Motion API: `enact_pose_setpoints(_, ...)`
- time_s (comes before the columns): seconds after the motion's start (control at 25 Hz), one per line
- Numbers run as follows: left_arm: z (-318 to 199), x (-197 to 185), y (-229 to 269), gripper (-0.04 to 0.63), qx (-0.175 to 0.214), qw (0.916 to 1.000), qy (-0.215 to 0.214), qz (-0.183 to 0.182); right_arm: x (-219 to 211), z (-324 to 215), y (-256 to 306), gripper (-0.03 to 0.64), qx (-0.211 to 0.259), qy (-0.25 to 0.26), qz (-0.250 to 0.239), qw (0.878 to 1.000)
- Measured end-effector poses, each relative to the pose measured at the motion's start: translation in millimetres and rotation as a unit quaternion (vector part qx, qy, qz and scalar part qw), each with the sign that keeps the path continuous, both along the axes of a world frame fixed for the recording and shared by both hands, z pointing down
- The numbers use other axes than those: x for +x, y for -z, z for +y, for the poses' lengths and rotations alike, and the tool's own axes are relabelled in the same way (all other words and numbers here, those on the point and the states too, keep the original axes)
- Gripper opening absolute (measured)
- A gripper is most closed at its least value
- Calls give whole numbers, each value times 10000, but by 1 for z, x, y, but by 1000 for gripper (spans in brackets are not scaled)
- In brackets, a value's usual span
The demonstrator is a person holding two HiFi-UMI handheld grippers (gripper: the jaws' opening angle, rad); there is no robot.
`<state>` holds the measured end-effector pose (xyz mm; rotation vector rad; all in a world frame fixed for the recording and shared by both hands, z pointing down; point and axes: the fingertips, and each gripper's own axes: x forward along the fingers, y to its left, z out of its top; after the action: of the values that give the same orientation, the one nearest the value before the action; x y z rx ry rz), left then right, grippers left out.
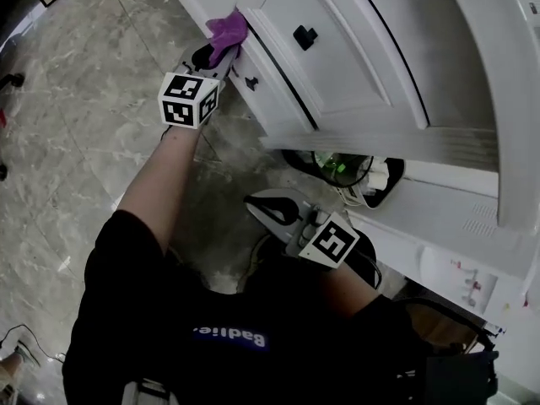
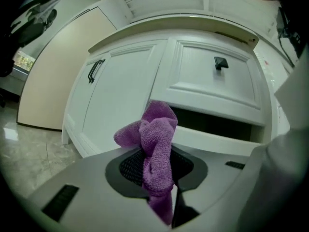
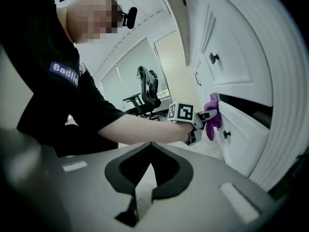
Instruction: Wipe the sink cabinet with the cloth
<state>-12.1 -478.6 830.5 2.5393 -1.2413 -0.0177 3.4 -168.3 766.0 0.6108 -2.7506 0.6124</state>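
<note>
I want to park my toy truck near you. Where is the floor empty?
The marble floor left of the left gripper, up to the sink cabinet, is bare. Between the cabinet and the right gripper it is tight, with cables bunched in the opening there. The purple cloth is held at the cabinet front.
</note>
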Motion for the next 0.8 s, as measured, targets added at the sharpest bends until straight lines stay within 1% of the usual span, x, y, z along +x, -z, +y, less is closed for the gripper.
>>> enact_pose_setpoints(0.12,-2,0,-33,103,-350,9993,30,-140,9,14,-6,2,-5,-32,212,9998)
enact_pose_setpoints(0.24,-4,2,-65,103,-572,9981,49,-242,11,20,-5,2,32,-39,247,9997)
enact_pose_setpoints(0.36,1,4,-108,103,-1050,9932,34,-493,12,22,-4,2,108,-28,251,9996)
enact_pose_setpoints(0.44,11,9,-135,103,-1390,9879,-135,-676,13,25,-8,2,100,-11,319,9994)
enact_pose_setpoints(0.56,39,25,-163,103,-1720,9786,-694,-888,13,25,-13,2,17,-13,375,9993)
enact_pose_setpoints(0.64,58,35,-167,103,-1770,9748,-1015,-907,7,21,-10,2,39,74,320,9995)
enact_pose_setpoints(0.68,65,37,-162,103,-1732,9754,-1079,-832,3,20,-6,2,85,154,269,9995)
enact_pose_setpoints(0.72,68,36,-153,103,-1654,9778,-1073,-713,-2,18,-3,2,136,244,217,9994)
enact_pose_setpoints(0.8,64,26,-126,103,-1406,9850,-896,-451,-10,16,2,2,223,416,134,9988)
